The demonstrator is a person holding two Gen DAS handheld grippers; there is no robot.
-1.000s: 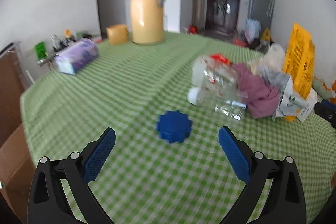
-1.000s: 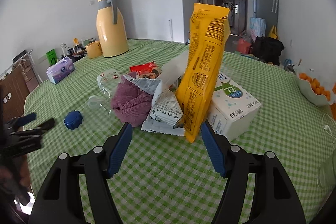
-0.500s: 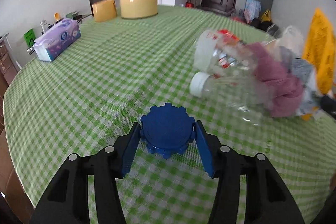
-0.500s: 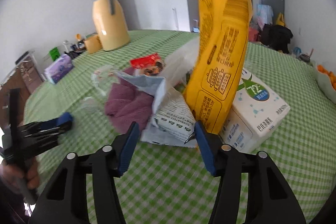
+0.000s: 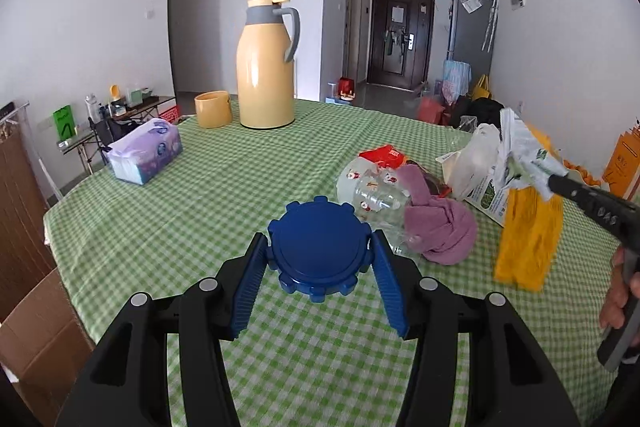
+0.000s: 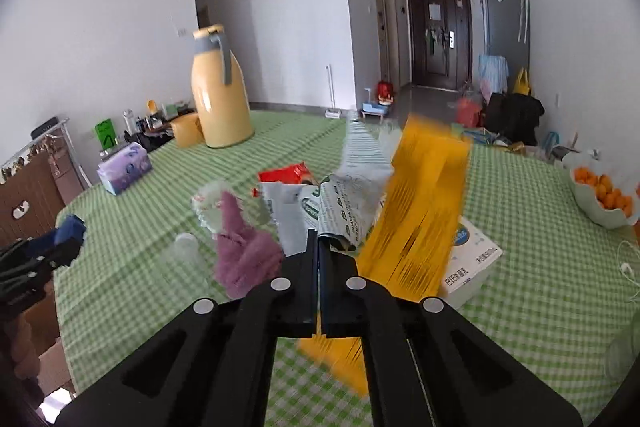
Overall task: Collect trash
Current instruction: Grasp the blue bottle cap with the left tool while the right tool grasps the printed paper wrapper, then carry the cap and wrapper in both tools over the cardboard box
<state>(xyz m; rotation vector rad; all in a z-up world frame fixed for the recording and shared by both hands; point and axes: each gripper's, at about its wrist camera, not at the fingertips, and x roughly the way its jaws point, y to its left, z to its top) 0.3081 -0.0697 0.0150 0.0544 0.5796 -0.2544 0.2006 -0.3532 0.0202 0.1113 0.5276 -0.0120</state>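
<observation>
My left gripper (image 5: 318, 237) is shut on a blue ridged bottle cap (image 5: 318, 255), held a little above the green checked tablecloth (image 5: 224, 195). In the right wrist view the same cap (image 6: 72, 227) shows at the far left. My right gripper (image 6: 318, 241) is shut, pinching a green-and-white printed wrapper (image 6: 348, 207) at the trash pile. A yellow snack bag (image 6: 424, 207) beside it is motion-blurred; I cannot tell whether it is caught in the grip. A crushed clear bottle (image 5: 372, 195), a purple cloth (image 5: 440, 227) and a red wrapper (image 5: 382, 155) lie in the pile.
A yellow thermos (image 5: 266, 67), a yellow cup (image 5: 213, 109) and a purple tissue pack (image 5: 146, 151) stand at the far left of the table. A white milk carton (image 6: 468, 259) sits behind the yellow bag. A bowl of oranges (image 6: 600, 195) stands at the right. A cardboard box (image 5: 36, 339) stands below the left edge.
My left gripper closed on the blue cap and lifted it off the cloth. My right gripper closed fully on the printed wrapper and rose, and the upright yellow bag tipped into a blur.
</observation>
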